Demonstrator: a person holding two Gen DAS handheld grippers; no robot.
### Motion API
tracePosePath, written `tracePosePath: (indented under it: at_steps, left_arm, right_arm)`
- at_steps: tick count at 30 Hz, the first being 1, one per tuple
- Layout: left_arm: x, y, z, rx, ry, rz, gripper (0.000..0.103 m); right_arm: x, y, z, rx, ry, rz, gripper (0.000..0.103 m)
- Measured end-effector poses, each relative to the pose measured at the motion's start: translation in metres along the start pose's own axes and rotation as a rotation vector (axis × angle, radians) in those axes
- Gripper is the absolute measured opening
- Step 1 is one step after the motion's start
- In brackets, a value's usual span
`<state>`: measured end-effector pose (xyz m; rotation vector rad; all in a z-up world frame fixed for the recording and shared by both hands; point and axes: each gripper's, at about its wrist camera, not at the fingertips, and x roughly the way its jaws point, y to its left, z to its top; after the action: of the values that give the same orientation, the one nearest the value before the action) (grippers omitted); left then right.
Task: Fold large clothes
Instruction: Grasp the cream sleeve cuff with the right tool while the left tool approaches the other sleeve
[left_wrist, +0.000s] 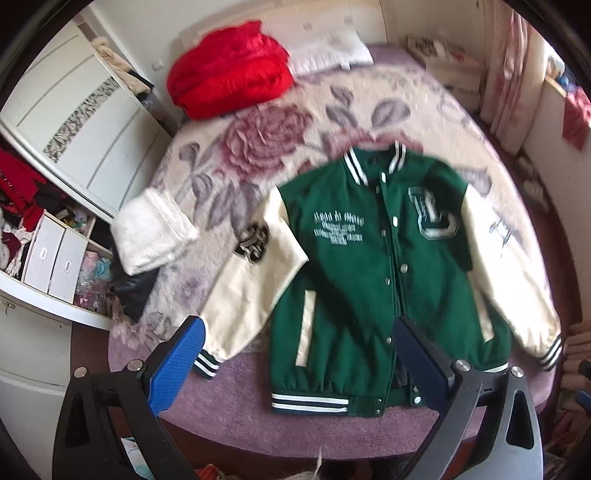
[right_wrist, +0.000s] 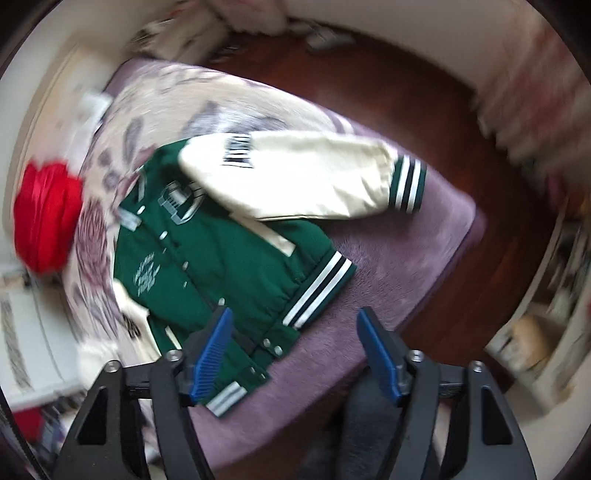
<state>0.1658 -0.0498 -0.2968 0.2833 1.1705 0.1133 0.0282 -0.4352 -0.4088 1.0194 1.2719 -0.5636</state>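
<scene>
Nearest in each view are the tools themselves. The left gripper is spread wide with nothing between its blue pads, poised above the near edge of the bed. The right gripper is likewise released and empty, over the bed's near right corner; whether either pad touches cloth I cannot tell, though both look clear of it.

Just beyond lies the jacket, green with cream sleeves, front up and snapped shut, its striped hem along the near edge and its collar pointing toward the far end. It seems laid flat and square like this so the sleeves can be brought in over the body; no fold looks made yet, so the task reads as barely begun. The left sleeve angles out toward the bed's left edge, its cuff close to the left gripper's pad, a likely first grab.

The right wrist view, badly blurred, shows what the left one crowds to its rim: the right sleeve stretched toward the right edge, cuff near the corner, and dark floor beyond. The left view alone gives the rest of the bed: a white folded garment at the left edge, a red bundle and pillow at the far end, and a wardrobe standing open past the left edge.
</scene>
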Motion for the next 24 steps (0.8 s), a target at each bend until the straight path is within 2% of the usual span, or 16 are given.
tracePosePath:
  at_steps: [3,5,8,11,12,13,14,15,17,19,21,24]
  left_arm:
    - [0.053,-0.024,-0.011,0.021,0.061,0.018,0.103]
    - [0.097,-0.04,-0.019,0.031,0.12,0.028,0.103]
    - [0.151,-0.059,-0.025,0.042,0.186,0.06,0.103]
    - [0.188,-0.066,-0.025,0.019,0.21,0.089,0.103]
    - [0.195,-0.065,-0.024,0.003,0.211,0.09,0.103]
    - [0.204,-0.066,-0.023,-0.013,0.21,0.09,0.103]
    - [0.213,-0.066,-0.021,-0.026,0.21,0.093,0.103]
    - [0.222,-0.066,-0.018,-0.034,0.207,0.091,0.103]
    - [0.238,-0.063,-0.015,-0.044,0.208,0.096,0.103]
    - [0.25,-0.055,-0.012,-0.059,0.218,0.089,0.103]
    - [0.255,-0.039,-0.009,-0.081,0.222,0.085,0.103]
    - [0.253,-0.011,-0.004,-0.108,0.195,0.1,0.103]
  right_arm:
    - [0.096,-0.065,0.039,0.218,0.052,0.095,0.077]
    - [0.151,-0.098,0.061,0.327,0.057,0.163,0.077]
    - [0.217,-0.124,0.091,0.467,0.029,0.244,0.077]
    - [0.257,-0.144,0.113,0.612,-0.033,0.319,0.075]
    - [0.261,-0.148,0.117,0.652,-0.076,0.328,0.072]
    - [0.261,-0.15,0.12,0.681,-0.132,0.341,0.063]
    - [0.259,-0.147,0.123,0.693,-0.182,0.312,0.037]
    - [0.257,-0.145,0.127,0.687,-0.215,0.314,0.025]
    - [0.25,-0.135,0.134,0.66,-0.274,0.327,0.02]
    - [0.245,-0.119,0.147,0.565,-0.304,0.262,0.017]
    - [0.24,-0.104,0.148,0.553,-0.305,0.229,0.016]
    - [0.196,-0.046,0.153,0.445,-0.35,0.22,0.015]
